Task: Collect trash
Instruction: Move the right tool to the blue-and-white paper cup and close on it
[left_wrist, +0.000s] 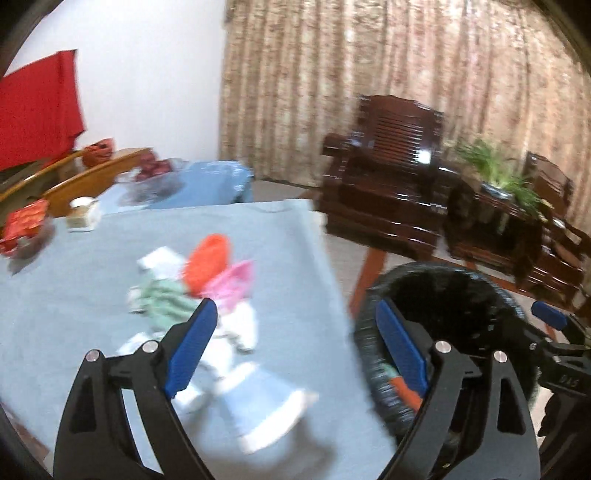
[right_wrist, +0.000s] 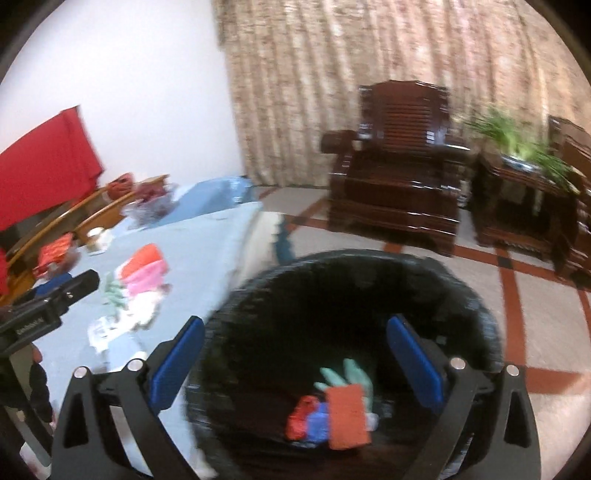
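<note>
a loose, blurred heap of crumpled trash (left_wrist: 207, 291) lies on a pale blue tablecloth: an orange piece on top, a pink piece beside it, a mint green piece to the left, white paper in front. just past the table edge stands a round black bin (right_wrist: 461, 291), holding an orange-red rectangle (right_wrist: 347, 417), mint green, red and blue scraps.

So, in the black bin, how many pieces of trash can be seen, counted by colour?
Inside the black bin, from the right wrist view:
Orange piece: 1
Red piece: 1
Blue piece: 1
Pale green piece: 1
White scrap: 1, blurred
Total: 5 visible; more may lie beneath.
</note>
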